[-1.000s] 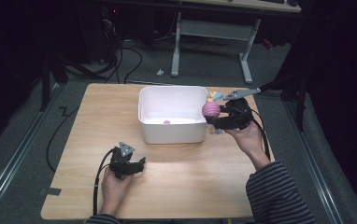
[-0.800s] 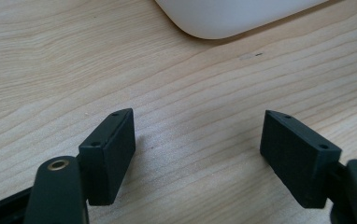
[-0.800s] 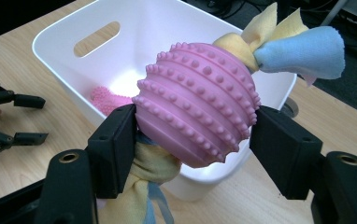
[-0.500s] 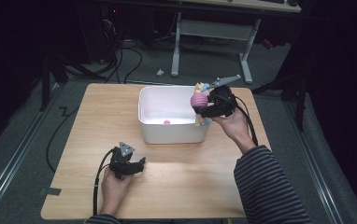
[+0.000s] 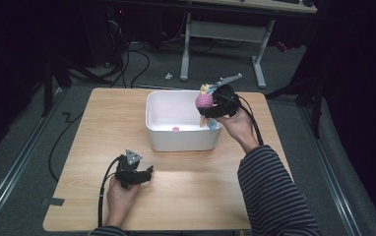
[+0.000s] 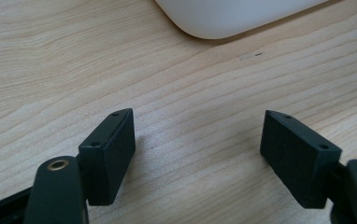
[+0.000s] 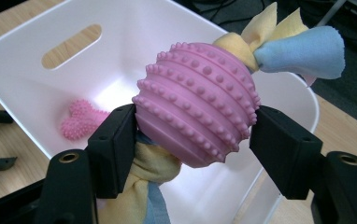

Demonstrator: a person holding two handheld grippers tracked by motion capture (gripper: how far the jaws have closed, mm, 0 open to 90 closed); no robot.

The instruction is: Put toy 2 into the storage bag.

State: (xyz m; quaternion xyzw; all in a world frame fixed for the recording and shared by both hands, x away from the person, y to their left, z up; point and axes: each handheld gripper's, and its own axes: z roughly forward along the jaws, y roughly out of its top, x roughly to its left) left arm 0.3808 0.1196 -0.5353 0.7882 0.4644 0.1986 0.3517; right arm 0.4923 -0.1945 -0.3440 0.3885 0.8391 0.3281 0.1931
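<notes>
At upper centre, the right gripper (image 5: 206, 104) clamps a pink ball (image 7: 196, 122) above the white bin (image 5: 157, 137). The left gripper (image 5: 146, 173), lower left on the table (image 5: 78, 147), gapes with nothing between its jaws.

Bin (image 5: 181, 140) mid-table (image 5: 102, 118); small toy (image 5: 175, 129) inside; ball toy (image 5: 204, 102) above rim.

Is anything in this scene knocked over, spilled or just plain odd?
Nothing stands out. The white bin sits upright on the table, a small pink toy lies inside, and the right gripper holds a pink knobbly ball over it.
</notes>
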